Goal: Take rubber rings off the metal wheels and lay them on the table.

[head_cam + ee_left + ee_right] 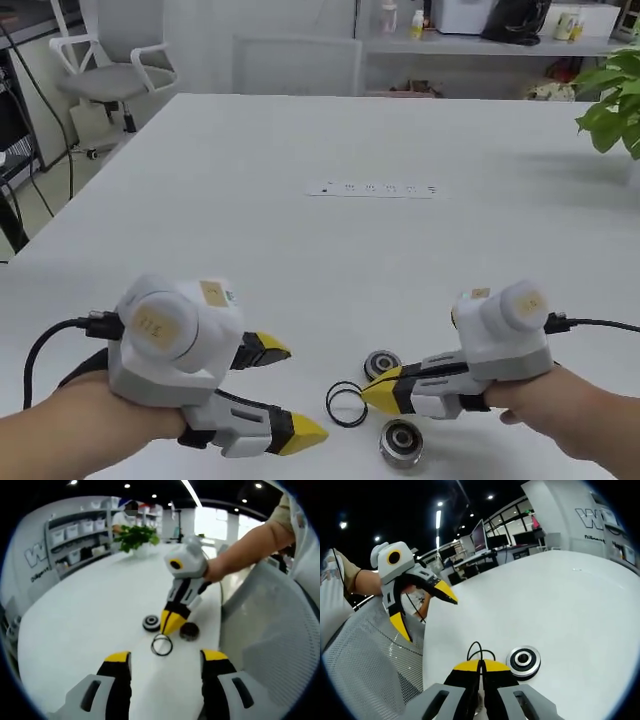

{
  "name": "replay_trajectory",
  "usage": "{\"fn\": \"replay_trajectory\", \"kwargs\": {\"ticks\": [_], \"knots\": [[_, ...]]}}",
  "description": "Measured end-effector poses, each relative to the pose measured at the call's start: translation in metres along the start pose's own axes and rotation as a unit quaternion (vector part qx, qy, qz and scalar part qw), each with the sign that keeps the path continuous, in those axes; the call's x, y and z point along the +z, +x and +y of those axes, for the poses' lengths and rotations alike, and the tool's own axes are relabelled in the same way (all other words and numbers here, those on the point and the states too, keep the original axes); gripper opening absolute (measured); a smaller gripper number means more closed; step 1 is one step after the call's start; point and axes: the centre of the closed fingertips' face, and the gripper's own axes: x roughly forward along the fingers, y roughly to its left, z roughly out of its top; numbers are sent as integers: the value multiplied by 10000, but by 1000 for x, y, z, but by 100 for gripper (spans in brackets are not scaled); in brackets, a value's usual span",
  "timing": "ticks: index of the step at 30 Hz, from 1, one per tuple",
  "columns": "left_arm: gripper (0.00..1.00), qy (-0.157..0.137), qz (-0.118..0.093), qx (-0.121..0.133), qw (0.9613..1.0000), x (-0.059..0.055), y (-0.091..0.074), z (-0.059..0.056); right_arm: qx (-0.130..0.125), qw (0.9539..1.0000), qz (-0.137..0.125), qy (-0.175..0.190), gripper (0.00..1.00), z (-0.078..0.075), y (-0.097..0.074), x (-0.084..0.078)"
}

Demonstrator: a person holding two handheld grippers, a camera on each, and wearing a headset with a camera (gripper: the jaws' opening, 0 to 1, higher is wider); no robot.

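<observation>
The right gripper (372, 397), jaws pinched on a rubber ring's (328, 402) edge, holds it flat on the desk (330, 260) beside two bare metal wheels (381, 363), apparently to release it, while the left gripper (283, 391) waits alongside with jaws apart.

The white tabletop (300, 260) stretches wide toward the top of the frame, with a flush socket strip (372, 189) set in its middle. Near the lower edge, right of centre, sits a metal wheel (381, 362). A second wheel (401, 441) lies just below it, and a black rubber ring (328, 403) lies just left of both.
</observation>
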Motion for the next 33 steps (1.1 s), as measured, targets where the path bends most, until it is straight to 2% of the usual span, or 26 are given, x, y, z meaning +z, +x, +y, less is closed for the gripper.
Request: {"fn": "replay_trajectory", "kwargs": {"ticks": [9, 18, 29, 33], "knots": [[56, -4, 75, -21, 10000, -3, 3, 1, -86, 9999, 149, 14, 0, -4, 1, -7], [55, -11, 138, -46, 9999, -5, 4, 1, -86, 9996, 246, -81, 9, -2, 0, -13], [55, -43, 185, -32, 9998, -6, 9, 6, -113, 9999, 5, -77, 13, 0, -16, -3], [54, -20, 246, -22, 9997, -7, 14, 9, -220, 9997, -104, -79, 14, -6, -24, 1]]}}
